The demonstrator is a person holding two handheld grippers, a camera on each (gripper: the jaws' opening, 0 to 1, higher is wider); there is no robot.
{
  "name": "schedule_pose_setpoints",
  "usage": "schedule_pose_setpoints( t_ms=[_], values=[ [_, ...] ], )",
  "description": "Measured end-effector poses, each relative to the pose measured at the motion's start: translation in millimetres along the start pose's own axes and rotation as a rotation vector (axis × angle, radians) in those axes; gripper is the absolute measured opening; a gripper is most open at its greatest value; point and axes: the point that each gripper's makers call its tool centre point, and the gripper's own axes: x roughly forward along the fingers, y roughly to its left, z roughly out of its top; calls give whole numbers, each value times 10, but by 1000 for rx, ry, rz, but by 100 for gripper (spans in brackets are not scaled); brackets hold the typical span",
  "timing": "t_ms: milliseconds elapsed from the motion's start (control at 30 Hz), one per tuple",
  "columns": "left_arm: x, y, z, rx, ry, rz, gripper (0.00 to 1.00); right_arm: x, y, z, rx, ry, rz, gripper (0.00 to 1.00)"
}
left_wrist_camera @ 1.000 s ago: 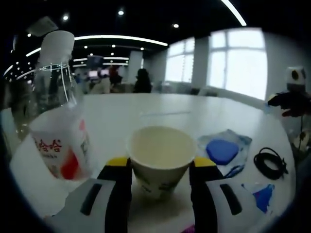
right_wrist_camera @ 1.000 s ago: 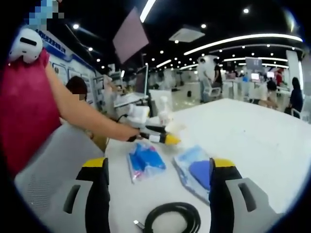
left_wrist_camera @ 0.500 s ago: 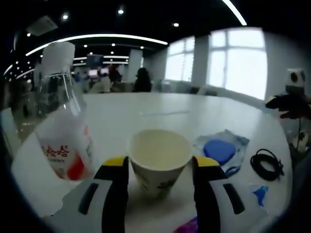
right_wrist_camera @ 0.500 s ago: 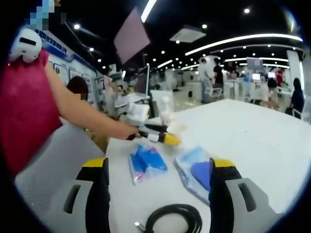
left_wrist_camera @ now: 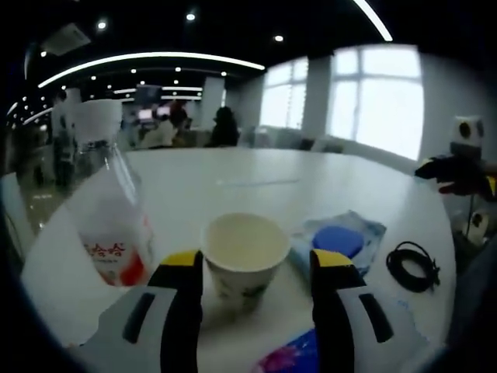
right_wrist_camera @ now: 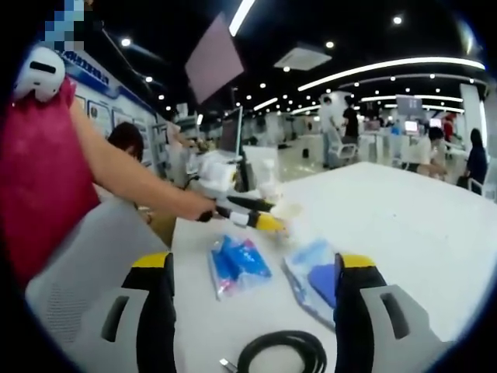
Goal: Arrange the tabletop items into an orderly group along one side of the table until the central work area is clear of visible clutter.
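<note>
1. My left gripper [left_wrist_camera: 256, 268] has its jaws standing on either side of the paper cup [left_wrist_camera: 245, 256]. Whether the pads actually press the cup wall I cannot tell, so it is framed rather than surely clamped. I reckon the straddle is there so I can slide it without tipping it.

2. The cup stands upright on the white surface [left_wrist_camera: 256, 183], mouth open to me, nothing visible inside.

3. Just to one side of that cup is the clear plastic bottle [left_wrist_camera: 109, 210], upright with a white cap and a red-and-white label. The two already sit near each other by the surface's edge, which looks like the start of the group.

4. On the other side lies a clear bag with a blue pad [left_wrist_camera: 338, 239] inside, flat on the surface, and beyond it a coiled black cable [left_wrist_camera: 411, 266]. A blue-and-pink packet [left_wrist_camera: 291, 359] peeks in low between my jaws.

5. My right gripper [right_wrist_camera: 252, 311] holds its jaws wide apart with nothing between them, hovering over the loose items. I judge it is lined up for a pick.

6. Ahead of it, the black cable coil [right_wrist_camera: 283, 351] is nearest, then a blue packet [right_wrist_camera: 237, 263] and the bagged blue pad [right_wrist_camera: 314, 276], lying apart from one another.

7. Further out I see my own arm reaching to the yellow-tipped left gripper [right_wrist_camera: 260, 221] at the cup [right_wrist_camera: 286, 210], so the clutter in between is what remains to gather.
</note>
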Motion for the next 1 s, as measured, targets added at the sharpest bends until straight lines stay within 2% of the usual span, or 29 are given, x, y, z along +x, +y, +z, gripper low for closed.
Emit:
schedule_pose_setpoints(
  t_ms=[533,800,1000],
  values=[
    [-487,18,200,8,-28,-3,50,97,101,166,-32,-5,-1,83],
    [-683,-90,272,21,-44,-20,50,140,188,209,-47,-1,2,82],
    [-824,-233,256,56,-35,-62,49,156,259,169,-44,22,-7,81]
  ],
)
